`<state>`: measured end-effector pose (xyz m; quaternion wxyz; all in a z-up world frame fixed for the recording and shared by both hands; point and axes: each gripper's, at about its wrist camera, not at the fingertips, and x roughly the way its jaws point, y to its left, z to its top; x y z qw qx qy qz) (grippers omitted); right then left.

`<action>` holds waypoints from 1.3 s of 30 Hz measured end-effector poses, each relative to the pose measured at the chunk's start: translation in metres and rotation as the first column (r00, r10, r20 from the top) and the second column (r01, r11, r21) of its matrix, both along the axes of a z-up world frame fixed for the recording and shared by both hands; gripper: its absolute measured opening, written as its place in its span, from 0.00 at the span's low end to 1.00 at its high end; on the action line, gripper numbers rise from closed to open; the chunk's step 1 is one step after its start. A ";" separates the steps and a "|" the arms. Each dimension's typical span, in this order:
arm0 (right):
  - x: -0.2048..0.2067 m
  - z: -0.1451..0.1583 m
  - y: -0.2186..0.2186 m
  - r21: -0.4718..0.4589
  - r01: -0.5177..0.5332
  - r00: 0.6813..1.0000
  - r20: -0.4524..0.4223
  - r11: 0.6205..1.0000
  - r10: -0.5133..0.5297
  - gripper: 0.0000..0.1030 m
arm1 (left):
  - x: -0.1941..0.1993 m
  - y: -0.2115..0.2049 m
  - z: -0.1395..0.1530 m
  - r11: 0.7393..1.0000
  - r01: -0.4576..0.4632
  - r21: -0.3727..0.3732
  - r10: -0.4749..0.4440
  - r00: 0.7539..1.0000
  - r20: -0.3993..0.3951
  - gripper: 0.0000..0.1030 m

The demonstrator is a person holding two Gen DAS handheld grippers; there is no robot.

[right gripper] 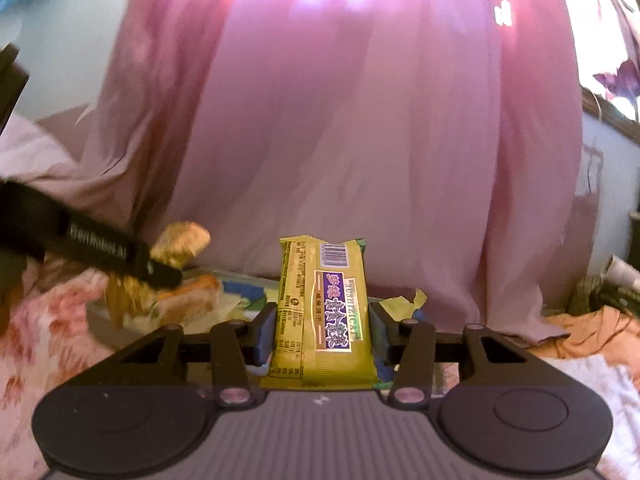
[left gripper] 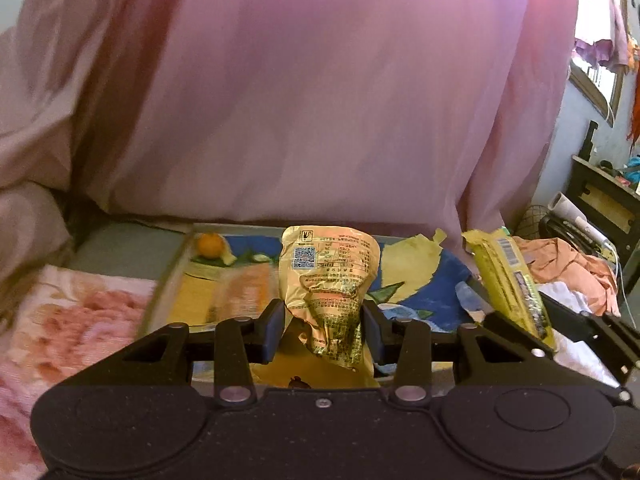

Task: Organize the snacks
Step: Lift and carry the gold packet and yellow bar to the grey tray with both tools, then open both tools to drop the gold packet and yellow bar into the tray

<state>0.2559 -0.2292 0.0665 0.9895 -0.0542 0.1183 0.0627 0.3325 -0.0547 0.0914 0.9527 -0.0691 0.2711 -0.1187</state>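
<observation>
Gold foil of a crumpled snack pouch (left gripper: 330, 284) is pinched between the left gripper (left gripper: 324, 330) pads, standing toward twelve o'clock, while the right gripper (right gripper: 323, 330) clamps a yellow biscuit bar (right gripper: 326, 312) likewise upright, both above a patterned tray (left gripper: 420, 292).

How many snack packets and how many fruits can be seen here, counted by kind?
Gold foil packet, in the left gripper: 1
Yellow bar packet, in the right gripper: 1
Orange fruit on the tray: 1
Total: 3
</observation>
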 end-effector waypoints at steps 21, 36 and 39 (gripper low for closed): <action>0.061 -0.039 -0.023 0.046 0.027 0.995 -0.093 0.999 -0.022 0.51 | 0.057 -0.035 -0.031 0.999 0.013 0.034 -0.011 0.998 -0.064 0.43; 0.039 -0.017 -0.026 0.041 0.036 0.997 -0.063 0.999 -0.033 0.71 | 0.034 -0.023 -0.005 0.998 -0.057 -0.010 0.056 0.996 -0.063 0.86; 0.024 -0.003 -0.030 0.046 0.043 0.999 -0.034 0.998 -0.042 0.80 | 0.017 -0.017 0.011 0.996 -0.085 -0.015 0.085 0.996 -0.015 0.98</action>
